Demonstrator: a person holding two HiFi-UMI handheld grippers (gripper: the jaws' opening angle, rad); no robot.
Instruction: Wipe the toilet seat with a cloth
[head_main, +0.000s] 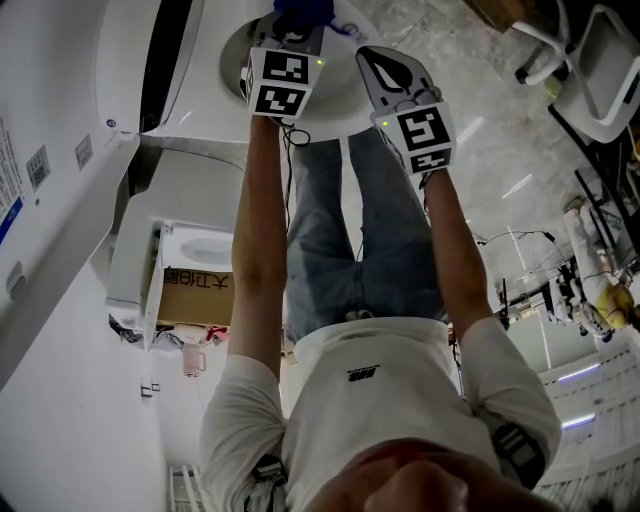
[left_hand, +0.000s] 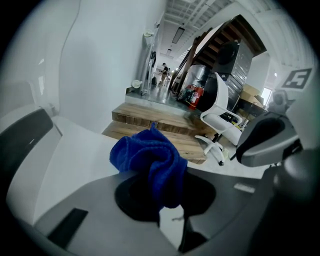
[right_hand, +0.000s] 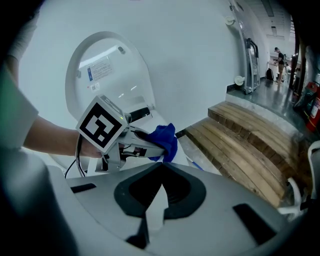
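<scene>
A blue cloth (left_hand: 150, 159) is bunched up and clamped in my left gripper (left_hand: 159, 197), which is shut on it. In the head view this gripper (head_main: 290, 28) reaches over the white toilet seat (head_main: 345, 110), with the cloth (head_main: 300, 10) at its tip. In the right gripper view the left gripper (right_hand: 150, 146) holds the cloth (right_hand: 166, 140) in front of the raised toilet lid (right_hand: 107, 70). My right gripper (right_hand: 161, 169) is shut with nothing in it and hovers beside the left one, over the seat (head_main: 388, 68).
A wooden stepped platform (right_hand: 250, 140) lies beyond the toilet. A white office chair (left_hand: 220, 120) stands on the floor behind it. A cardboard box (head_main: 195, 295) sits by another white fixture (head_main: 190, 245). The person's legs stand right at the bowl.
</scene>
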